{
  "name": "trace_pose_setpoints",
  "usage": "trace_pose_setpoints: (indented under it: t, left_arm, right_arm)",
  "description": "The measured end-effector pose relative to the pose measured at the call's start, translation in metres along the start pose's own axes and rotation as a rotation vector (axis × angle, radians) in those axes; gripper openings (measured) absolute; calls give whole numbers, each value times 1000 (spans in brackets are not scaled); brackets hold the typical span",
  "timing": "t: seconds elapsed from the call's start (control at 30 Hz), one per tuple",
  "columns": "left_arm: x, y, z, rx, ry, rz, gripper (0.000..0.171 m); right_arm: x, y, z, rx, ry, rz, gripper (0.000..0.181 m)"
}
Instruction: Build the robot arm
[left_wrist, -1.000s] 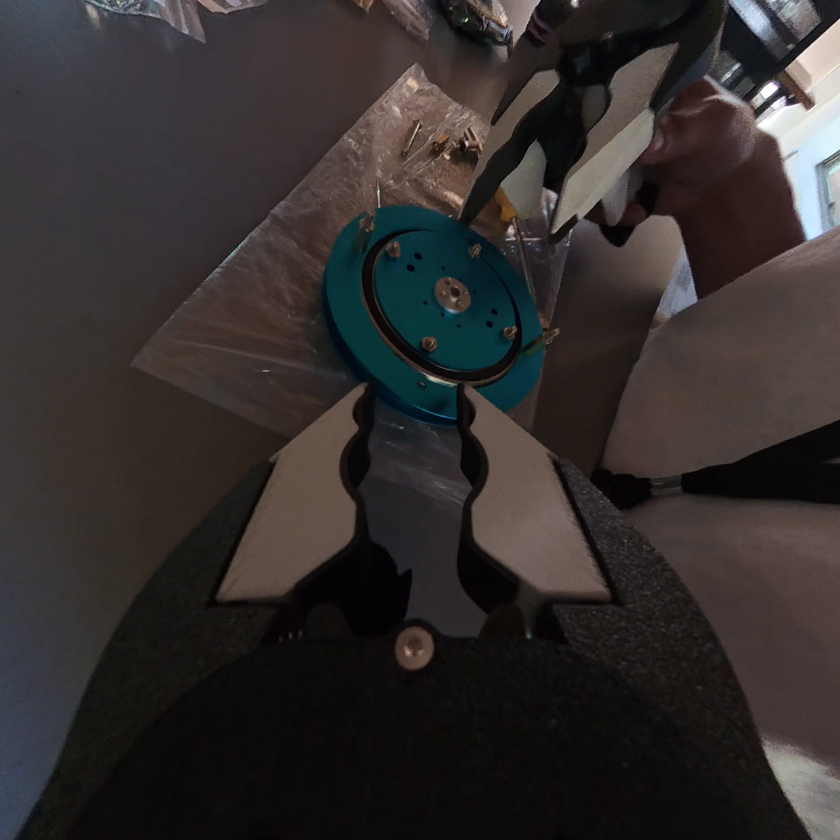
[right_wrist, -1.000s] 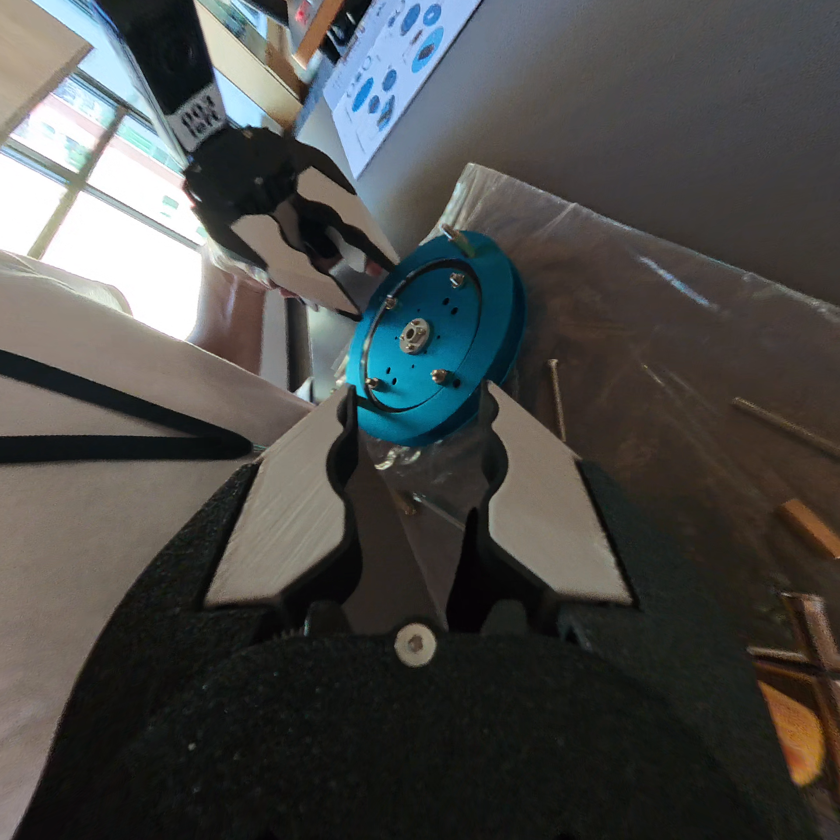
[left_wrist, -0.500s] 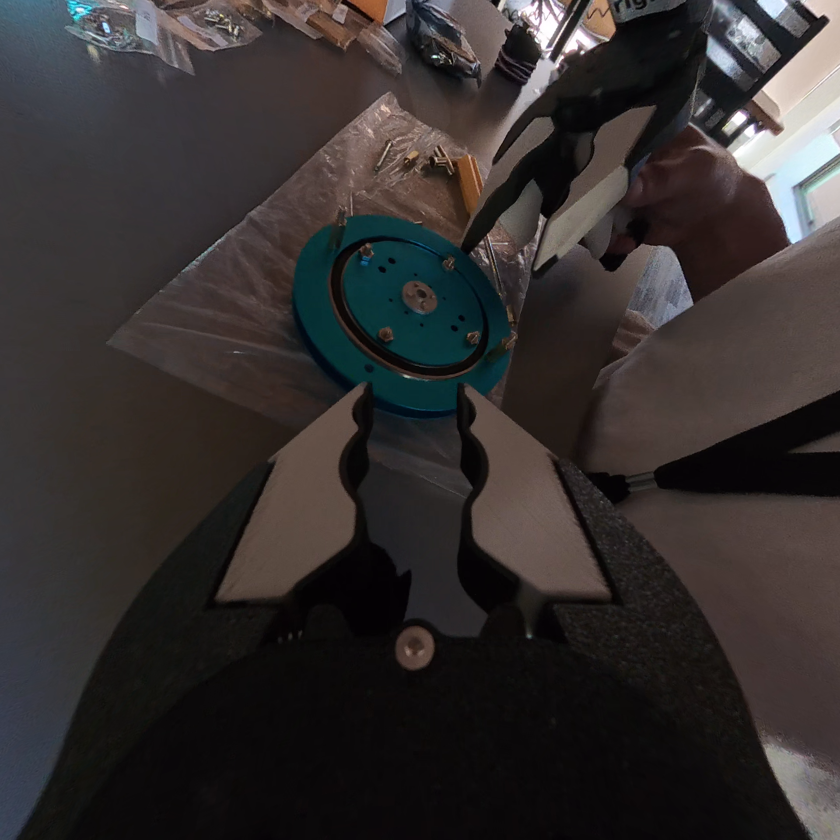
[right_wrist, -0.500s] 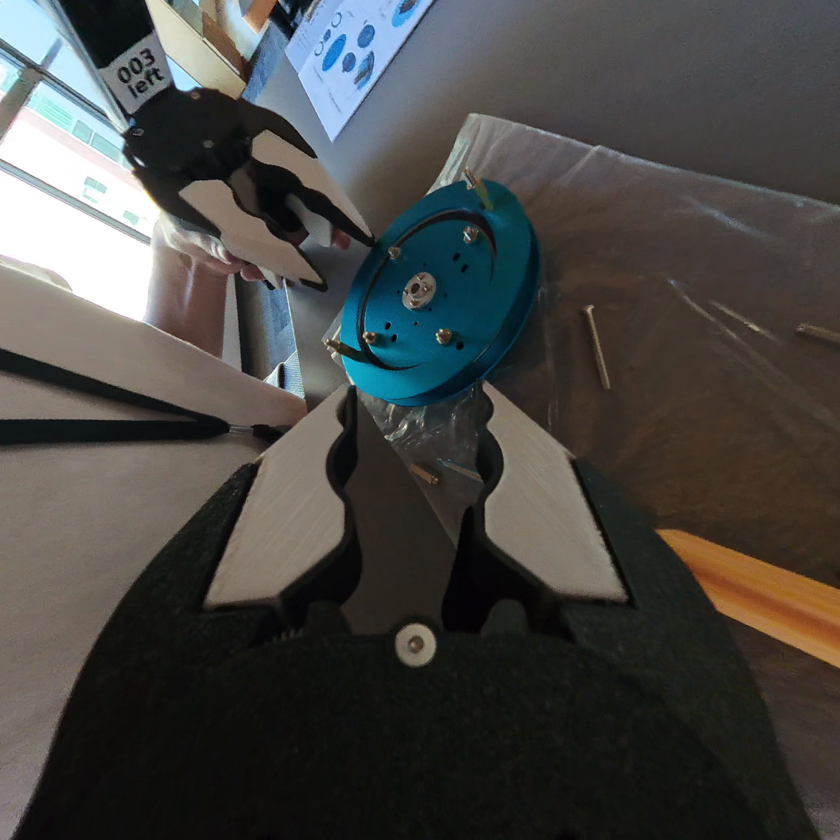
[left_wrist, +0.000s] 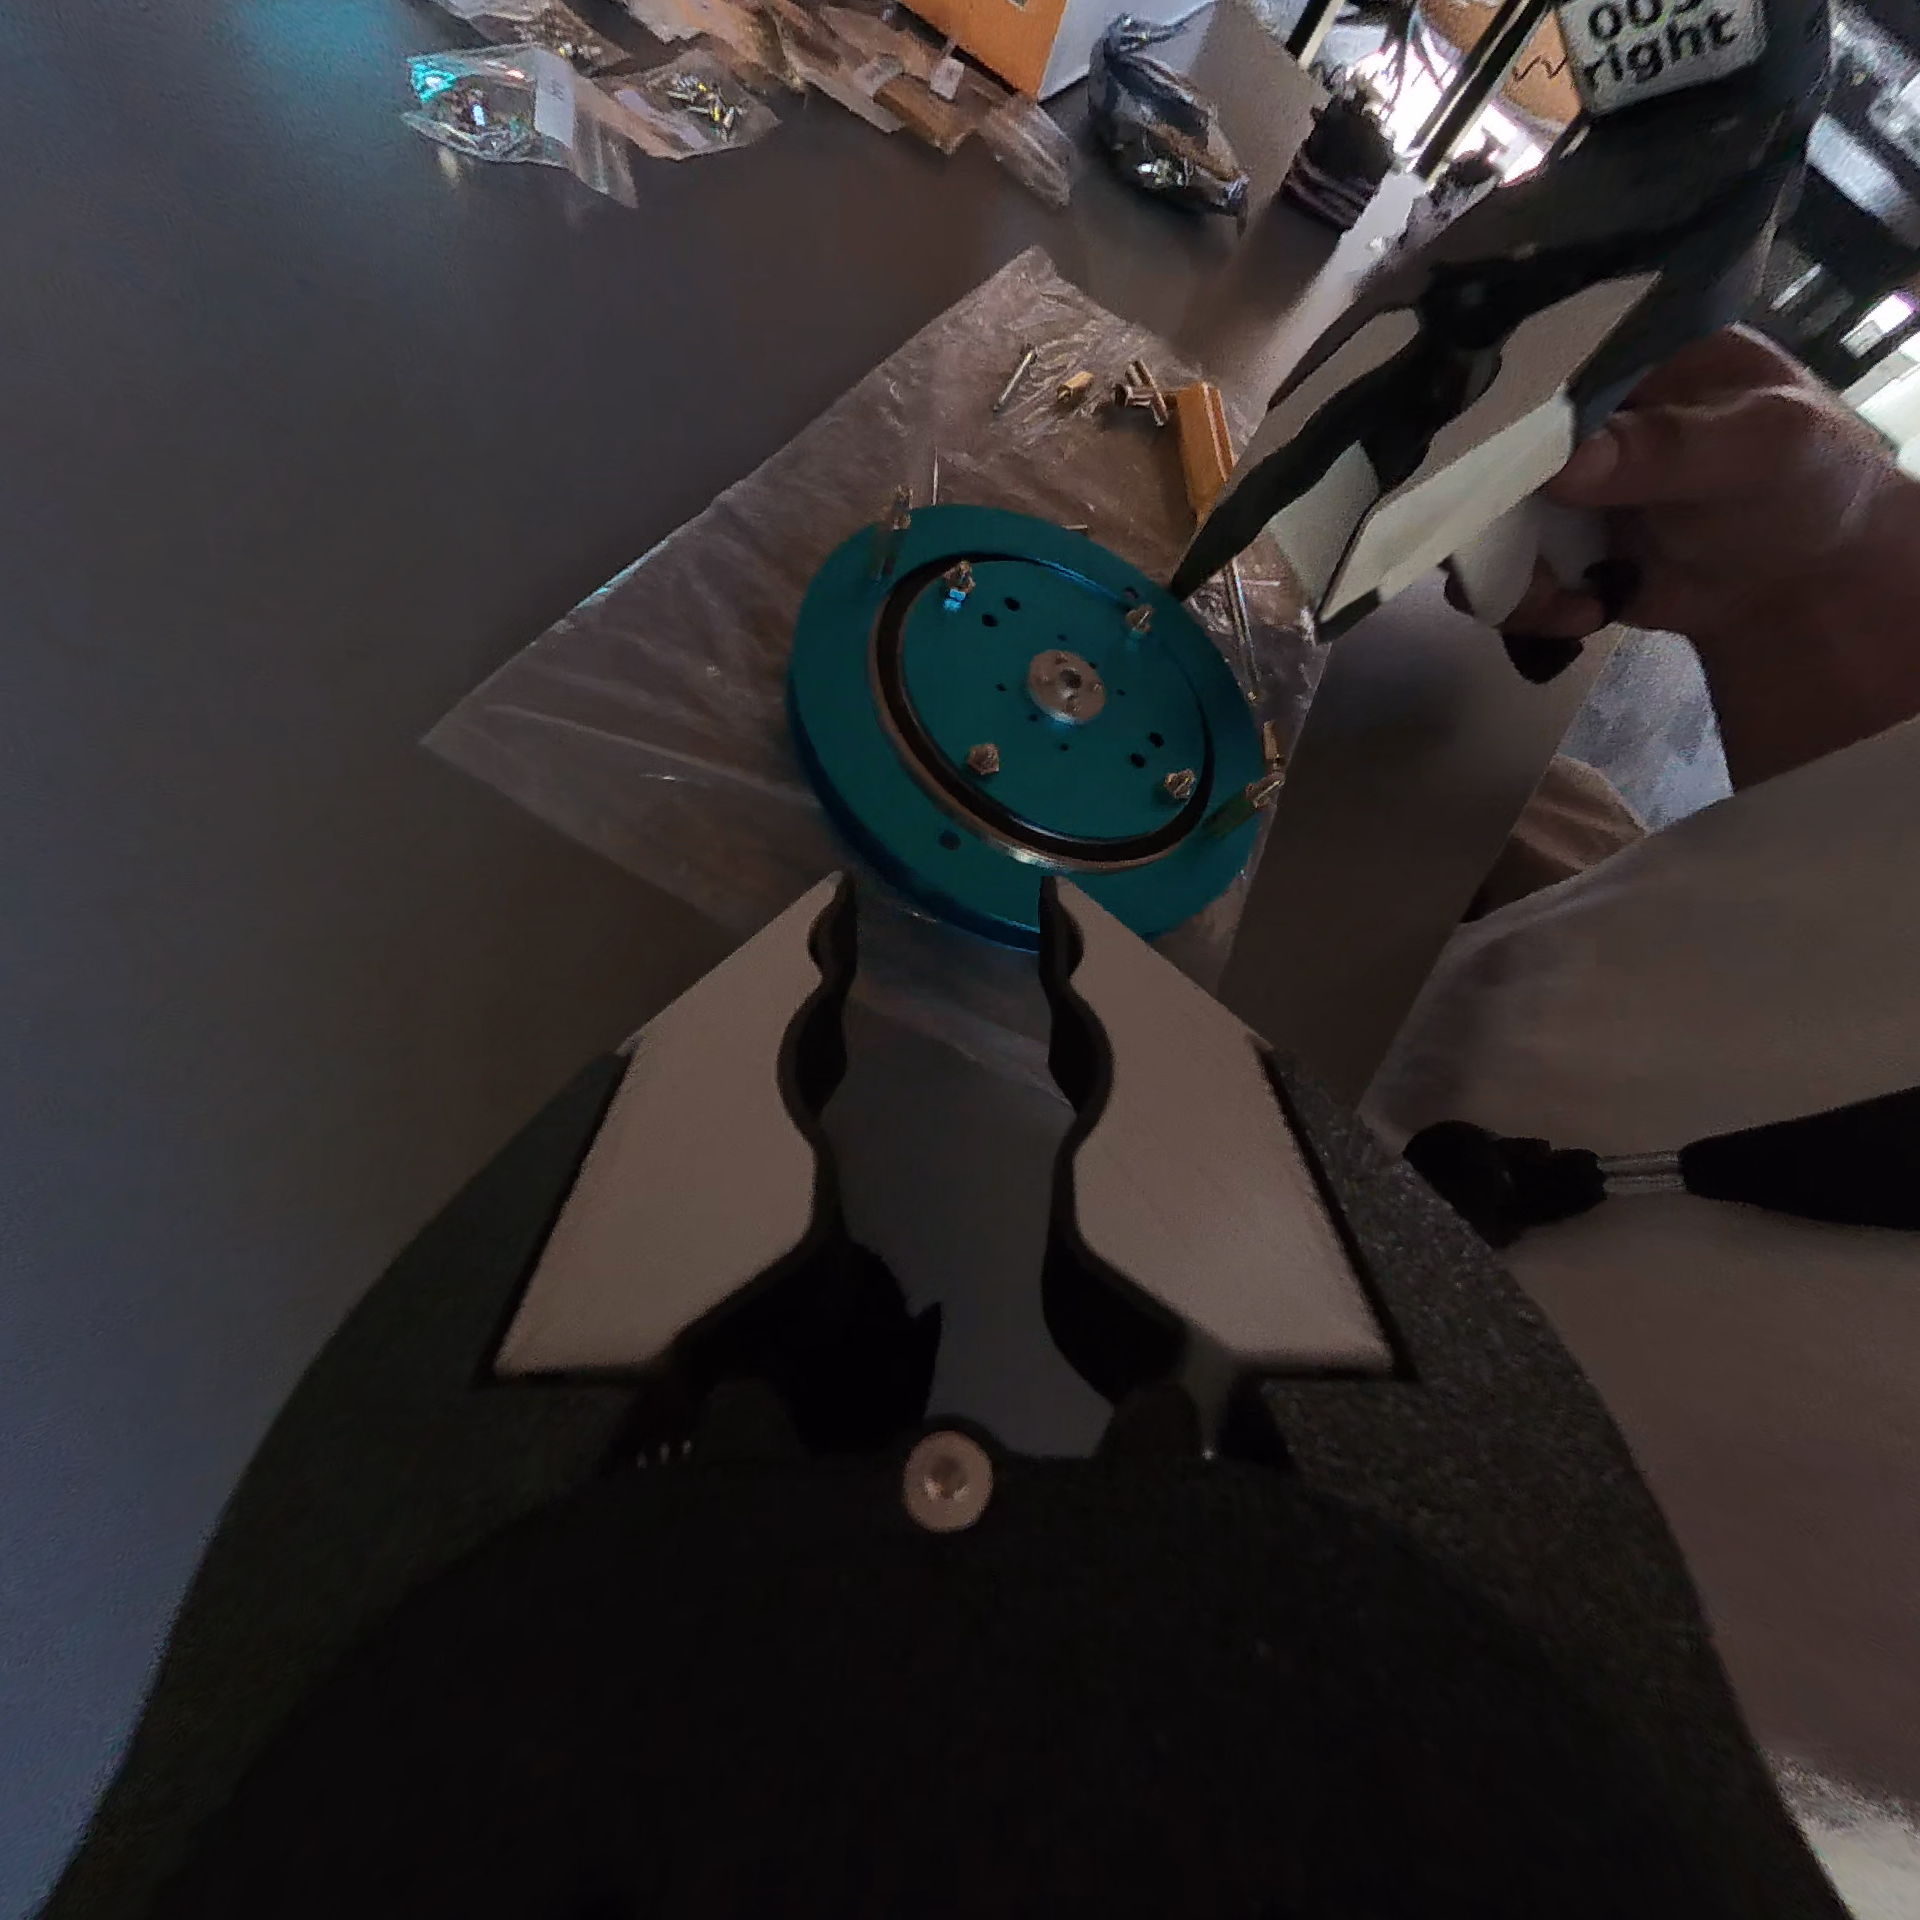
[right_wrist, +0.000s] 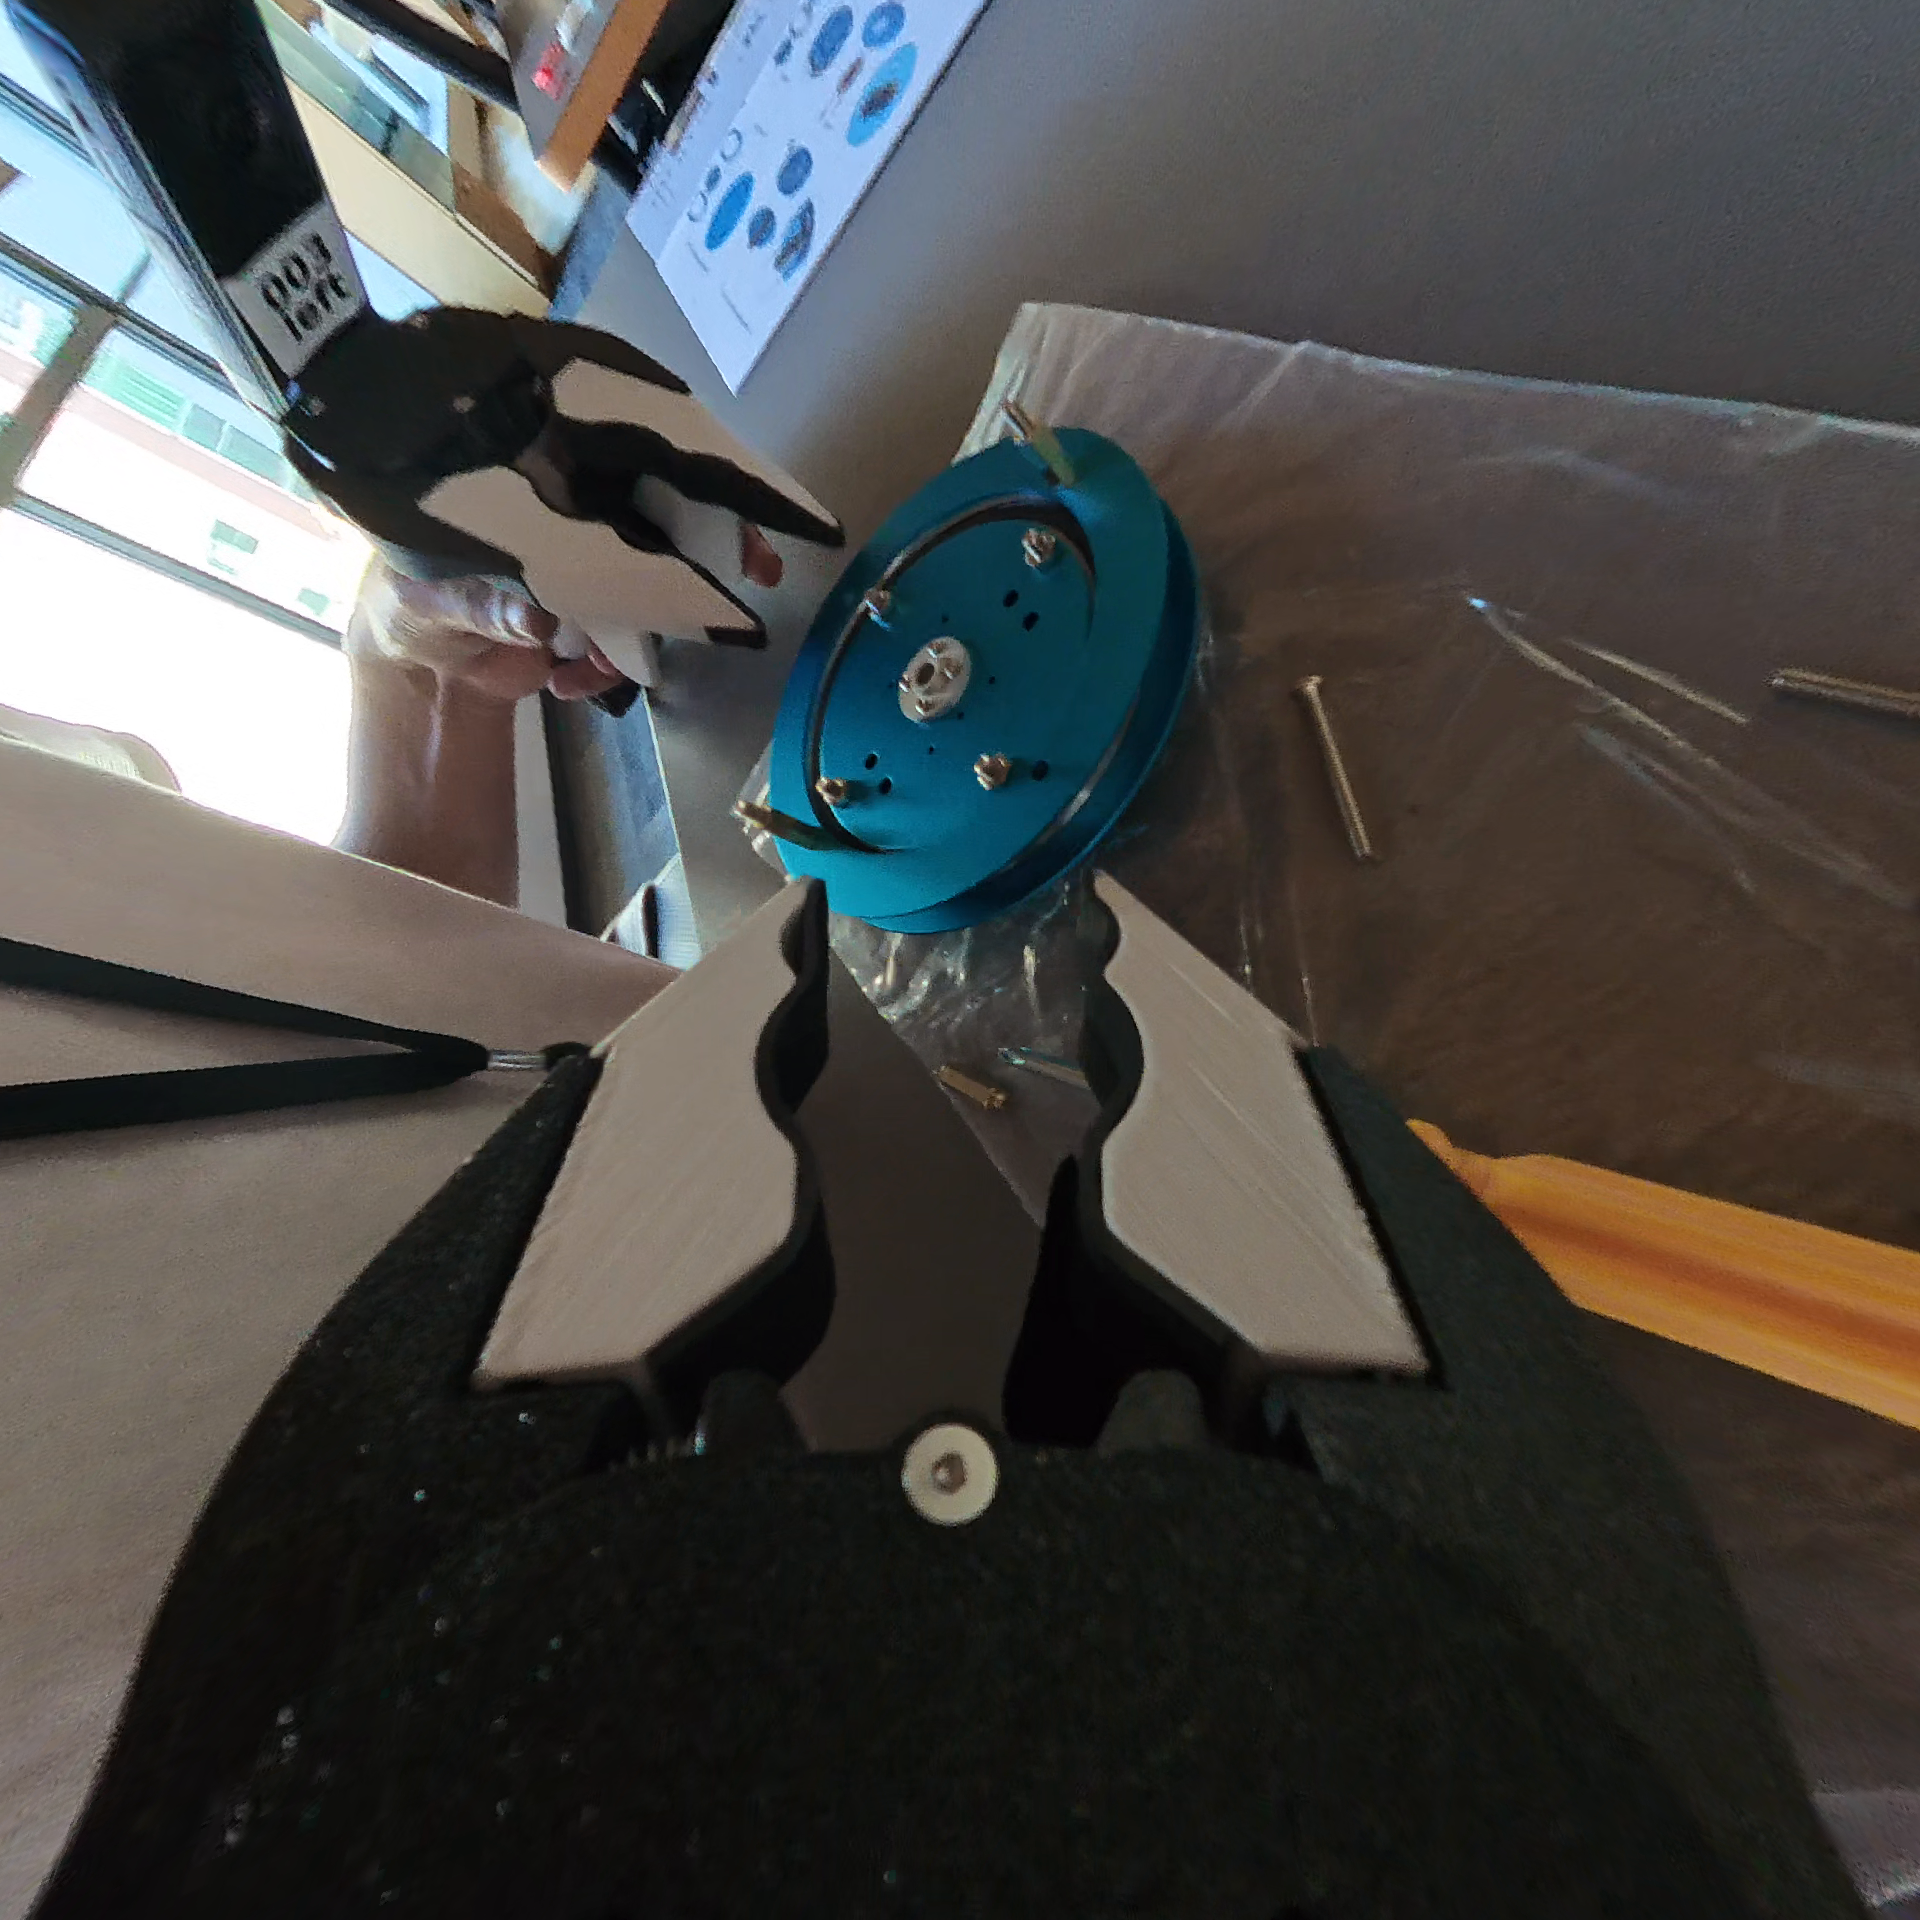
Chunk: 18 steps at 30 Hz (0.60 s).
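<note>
A blue metal disc (left_wrist: 1023, 727) with a black ring, a silver hub and several brass standoffs lies on a clear plastic sheet (left_wrist: 665, 665). My left gripper (left_wrist: 940, 894) is open and empty, its tips just at the disc's near edge. My right gripper (right_wrist: 954, 894) is open and empty, its tips just short of the disc (right_wrist: 987, 686) on the opposite side. The right gripper also shows in the left wrist view (left_wrist: 1257, 603) beside the disc's far right rim. The left gripper shows in the right wrist view (right_wrist: 795, 585) near the disc's left rim.
Loose screws (right_wrist: 1335, 769) and a brass standoff (right_wrist: 971, 1086) lie on the plastic sheet (right_wrist: 1507, 520). An orange part (right_wrist: 1714, 1288) lies at right. Bags of hardware (left_wrist: 520, 104) sit at the table's far side. A printed sheet (right_wrist: 790, 177) lies beyond. A person's hand (left_wrist: 1714, 540) holds the right gripper. From the left gripper's tips to the blue metal disc (left_wrist: 1023, 727) is close to 5 centimeters. Look for it in the right wrist view (right_wrist: 903, 636) too.
Both grippers have drawn back a little from the disc, the right one shifting off its rim to the side. Both stay open. The disc has not moved.
</note>
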<state>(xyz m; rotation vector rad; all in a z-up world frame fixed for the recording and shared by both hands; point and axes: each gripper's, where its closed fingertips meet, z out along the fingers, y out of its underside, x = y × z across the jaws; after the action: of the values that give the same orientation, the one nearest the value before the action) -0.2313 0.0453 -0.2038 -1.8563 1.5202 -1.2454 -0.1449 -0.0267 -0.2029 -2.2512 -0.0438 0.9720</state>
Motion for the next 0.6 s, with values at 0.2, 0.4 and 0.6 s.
trace_pose_setpoints:
  t: [0.2,0.4,0.6]
  left_arm:
    - [23,-2,15,-17,81,28,35]
    - [9,-9,2,16,17,13,34]
    - [9,-5,16,-20,18,1,38]
  right_arm:
    - [-9,0,4,16,-64,14,46]
    - [-7,-1,-1,53,-60,30,44]
    - [-2,-1,-7,45,-38,18,44]
